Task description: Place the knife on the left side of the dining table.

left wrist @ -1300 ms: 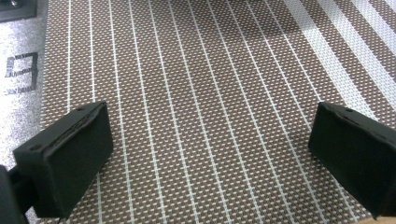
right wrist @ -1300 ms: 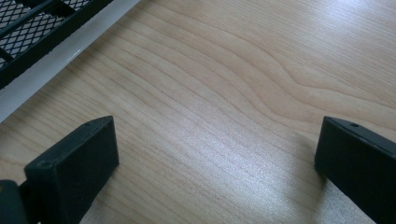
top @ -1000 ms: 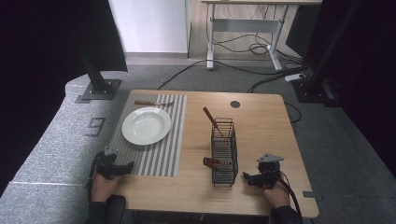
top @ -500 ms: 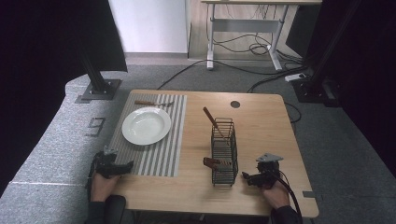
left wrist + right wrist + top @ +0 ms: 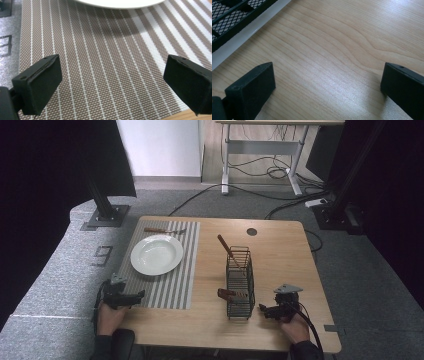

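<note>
Black left claw (image 5: 134,296), black right claw (image 5: 263,310): blocky pads, grey three-cornered plates, black cables; sleeves apparently dark.

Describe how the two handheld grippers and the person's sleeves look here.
Both the left gripper and the right gripper are black, each topped by a grey three-cornered plate. A black cable trails from the right one. Their jaws are black rectangular blocks with padded faces. The sleeves look dark.

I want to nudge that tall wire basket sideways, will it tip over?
Probably tippy: the wire basket is tall on a narrow base. Likely light, being open mesh. The wooden-handled utensil leaning out the top may shift its balance.
</note>
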Tool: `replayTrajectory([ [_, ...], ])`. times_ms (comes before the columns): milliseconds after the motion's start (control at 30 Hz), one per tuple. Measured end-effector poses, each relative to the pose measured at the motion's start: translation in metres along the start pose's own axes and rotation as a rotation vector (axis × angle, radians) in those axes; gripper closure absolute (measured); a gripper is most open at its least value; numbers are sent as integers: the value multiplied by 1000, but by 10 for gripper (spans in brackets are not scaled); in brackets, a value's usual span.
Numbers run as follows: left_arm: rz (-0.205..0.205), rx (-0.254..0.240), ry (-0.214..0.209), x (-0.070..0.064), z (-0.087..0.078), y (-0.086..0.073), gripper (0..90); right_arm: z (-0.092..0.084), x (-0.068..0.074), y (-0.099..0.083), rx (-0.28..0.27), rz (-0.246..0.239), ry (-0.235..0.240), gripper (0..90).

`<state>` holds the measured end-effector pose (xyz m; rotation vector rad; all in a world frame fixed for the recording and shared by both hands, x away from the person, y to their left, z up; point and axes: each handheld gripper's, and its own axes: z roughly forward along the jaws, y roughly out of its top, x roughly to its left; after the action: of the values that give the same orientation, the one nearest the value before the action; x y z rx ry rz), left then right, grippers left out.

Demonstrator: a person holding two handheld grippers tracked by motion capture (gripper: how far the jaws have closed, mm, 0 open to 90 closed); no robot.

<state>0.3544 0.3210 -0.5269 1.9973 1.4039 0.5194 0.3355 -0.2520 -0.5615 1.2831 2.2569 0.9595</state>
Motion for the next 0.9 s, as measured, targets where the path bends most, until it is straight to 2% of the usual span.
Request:
replayTrajectory([
  [367, 31, -23, -30, -12, -4, 18, 21, 0, 0, 0, 0, 1, -1, 0],
  [900, 93, -21, -56, -37, -2, 49, 34, 0, 1, 0, 0, 6, -5, 0],
])
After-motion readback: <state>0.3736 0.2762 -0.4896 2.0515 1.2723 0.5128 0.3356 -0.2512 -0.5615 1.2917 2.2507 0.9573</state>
